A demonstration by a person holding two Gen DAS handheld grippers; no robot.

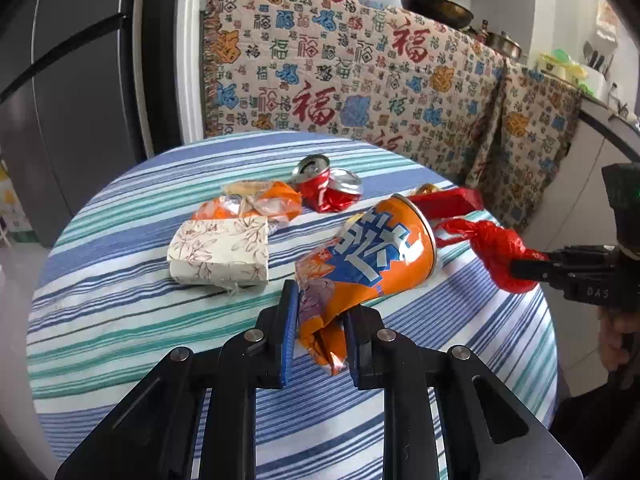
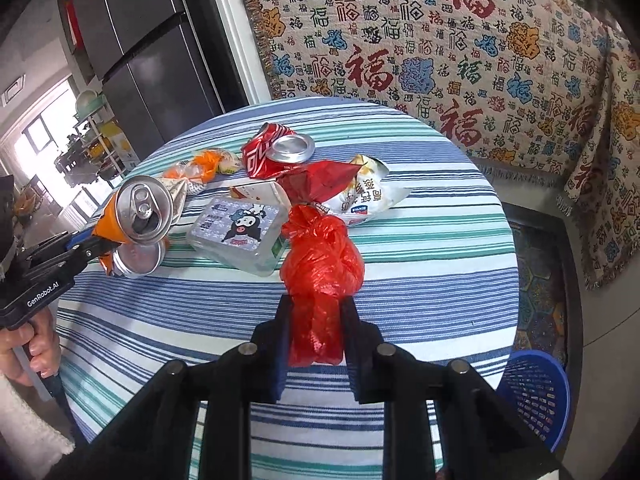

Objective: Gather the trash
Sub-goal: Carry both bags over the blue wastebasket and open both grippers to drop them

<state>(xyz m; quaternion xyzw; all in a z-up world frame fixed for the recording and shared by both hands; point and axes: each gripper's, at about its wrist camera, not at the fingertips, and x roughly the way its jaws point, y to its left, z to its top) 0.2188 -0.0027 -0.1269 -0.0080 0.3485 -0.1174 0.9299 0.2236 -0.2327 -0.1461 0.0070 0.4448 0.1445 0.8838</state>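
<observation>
Two grippers, both loaded. Left gripper (image 1: 320, 336) clenched on crushed end of orange can (image 1: 372, 260); grabbed at the flattened end prob. because that is the only part thin enough to fit between jaws. Can lifted off table (image 1: 120, 320), open top tilted up and away, seen near left edge in right view (image 2: 138, 216). Second can end visible just below it in right view; cannot tell if part of same can or a separate one.

Right gripper (image 2: 316, 336) clenched on tail of knotted red bag (image 2: 320, 264); bunched plastic gives firm hold, bulk hanging fwd of fingertips. Same bag seen near right edge in left view (image 1: 500, 256).

Left on table, mid to far side: crushed red can (image 2: 276, 152), orange wrappers (image 1: 256, 204), floral tissue pack (image 1: 220, 252), clear plastic box w/ cartoon label (image 2: 240, 236), red wrapper (image 2: 316, 180) touching white snack bag (image 2: 368, 196).

Blue basket (image 2: 536, 396) on floor, just off table's near right edge; likely the bin.

Judgement: early stage, most trash uncollected. Next move likely carry both loads to basket. Risk: drip from can's open top; bag slipping if grip eased.
</observation>
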